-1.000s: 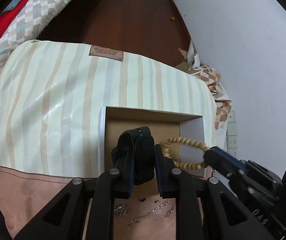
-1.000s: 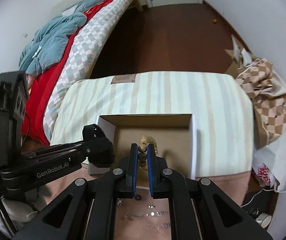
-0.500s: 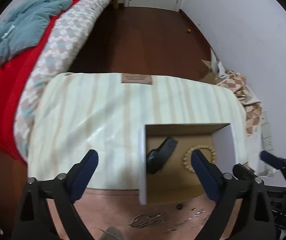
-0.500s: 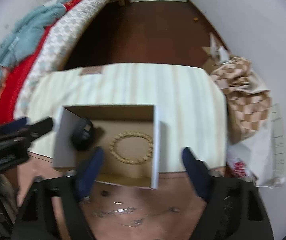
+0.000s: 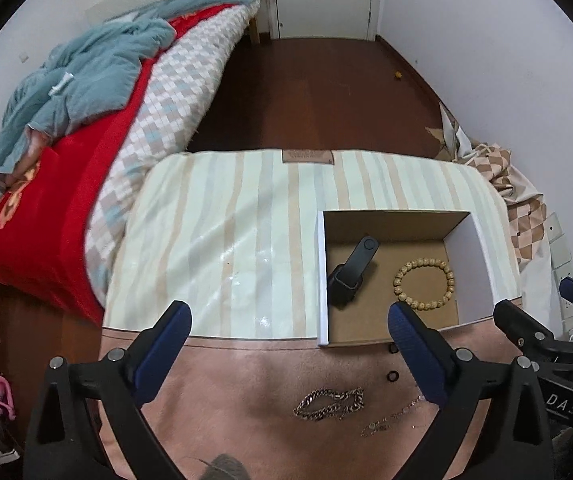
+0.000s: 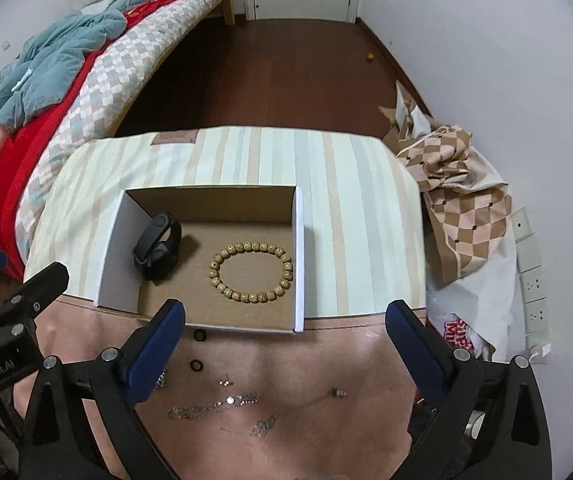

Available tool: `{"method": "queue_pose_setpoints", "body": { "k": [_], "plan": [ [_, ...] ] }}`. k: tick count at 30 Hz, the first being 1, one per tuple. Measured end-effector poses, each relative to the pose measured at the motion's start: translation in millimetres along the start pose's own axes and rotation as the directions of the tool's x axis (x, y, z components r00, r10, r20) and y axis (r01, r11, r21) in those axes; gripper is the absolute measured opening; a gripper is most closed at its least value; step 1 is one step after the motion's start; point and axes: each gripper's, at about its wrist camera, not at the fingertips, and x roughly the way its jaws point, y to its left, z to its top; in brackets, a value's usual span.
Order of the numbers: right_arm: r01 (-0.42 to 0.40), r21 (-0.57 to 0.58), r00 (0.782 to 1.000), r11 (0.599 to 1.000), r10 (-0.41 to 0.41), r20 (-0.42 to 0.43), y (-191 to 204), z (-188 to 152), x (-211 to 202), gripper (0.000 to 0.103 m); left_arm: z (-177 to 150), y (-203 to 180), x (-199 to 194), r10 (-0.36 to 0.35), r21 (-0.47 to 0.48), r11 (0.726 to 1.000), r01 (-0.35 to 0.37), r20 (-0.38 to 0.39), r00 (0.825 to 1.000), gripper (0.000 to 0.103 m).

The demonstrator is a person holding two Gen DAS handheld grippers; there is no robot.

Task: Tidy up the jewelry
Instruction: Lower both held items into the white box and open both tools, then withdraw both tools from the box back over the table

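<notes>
Both grippers, left [image 5: 288,336] and right [image 6: 285,334], just opened wide and empty over striped-and-pink cushion [image 6: 350,208] holding cardboard box [image 6: 297,256], bed [image 6: 98,60] left, possibly thin chains [image 6: 214,404] in front.

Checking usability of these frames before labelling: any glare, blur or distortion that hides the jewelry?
Left wrist view: strong fisheye bending, dark corners, glare on the glossy striped cover; the cardboard box, black wristband and bead bracelet are sharp. Right wrist view: the same bending; the thin chains on the pink surface are faint and hard to separate.
</notes>
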Motion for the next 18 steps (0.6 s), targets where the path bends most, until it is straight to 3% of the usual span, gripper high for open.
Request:
{"method": "queue_pose_setpoints", "body": {
  "k": [10, 18],
  "plan": [
    [0.016, 0.01, 0.995, 1.0, -0.017, 0.1, -1, -23, -70, 0.101, -21, 1, -75, 0.022, 0.007, 1.0, -0.023, 0.133, 0.991, 0.1],
    [0.041, 0.001, 0.982, 0.999, -0.04, 0.184, 1, -46, -123, 0.101, -41, 5, -115, 0.004, -0.013, 1.0, -0.001, 0.172, 0.985, 0.1]
  ]
}}
